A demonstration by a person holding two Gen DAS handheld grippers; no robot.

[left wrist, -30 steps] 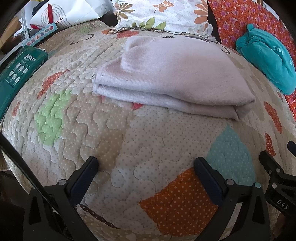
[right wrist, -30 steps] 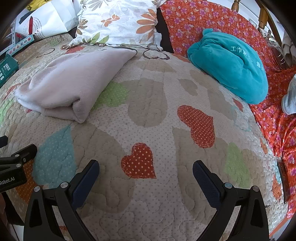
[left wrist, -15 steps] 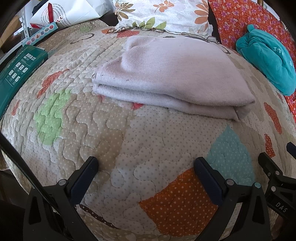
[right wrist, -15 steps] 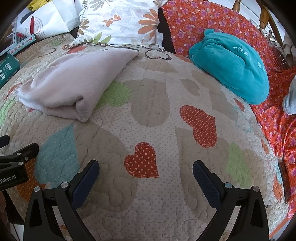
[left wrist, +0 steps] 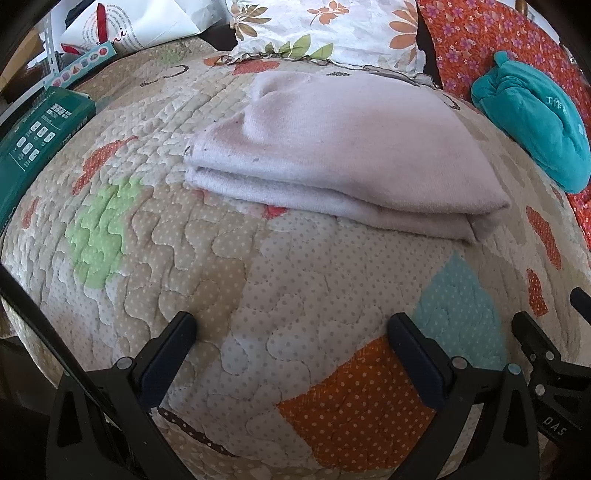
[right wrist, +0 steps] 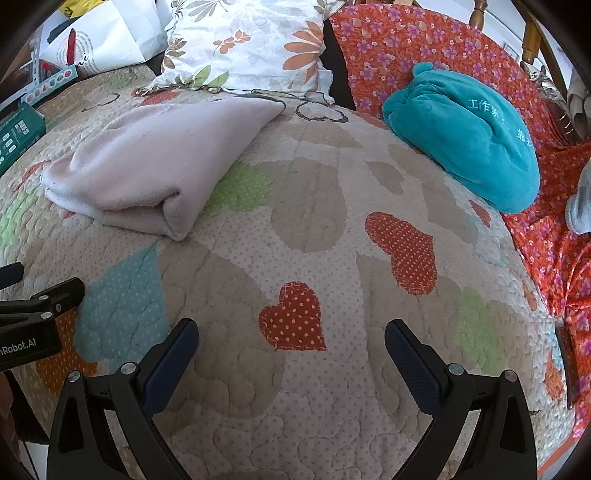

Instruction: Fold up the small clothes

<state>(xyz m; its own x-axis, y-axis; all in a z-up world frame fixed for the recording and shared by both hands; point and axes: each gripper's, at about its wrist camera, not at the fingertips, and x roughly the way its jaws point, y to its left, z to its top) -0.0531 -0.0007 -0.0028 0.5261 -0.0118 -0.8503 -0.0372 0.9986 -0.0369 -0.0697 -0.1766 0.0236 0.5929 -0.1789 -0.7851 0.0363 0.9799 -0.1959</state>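
A pale pink garment [left wrist: 343, 147] lies folded in several layers on the patchwork quilt [left wrist: 184, 258], ahead of my left gripper. In the right wrist view it [right wrist: 147, 173] lies at the upper left. My left gripper [left wrist: 291, 332] is open and empty, held back from the garment's near edge above the quilt. My right gripper [right wrist: 291, 339] is open and empty over a red heart patch, to the right of the garment. Each gripper shows at the edge of the other's view.
A teal plush cushion [right wrist: 469, 140] lies at the right on an orange floral cover [right wrist: 424, 48]. A floral pillow [right wrist: 251, 40] sits behind the garment. A green box [left wrist: 33, 144] and a white bag [left wrist: 129, 26] are at the far left.
Both grippers have shifted very slightly. In the right wrist view the scene has slid a little to the right. The garment has not moved.
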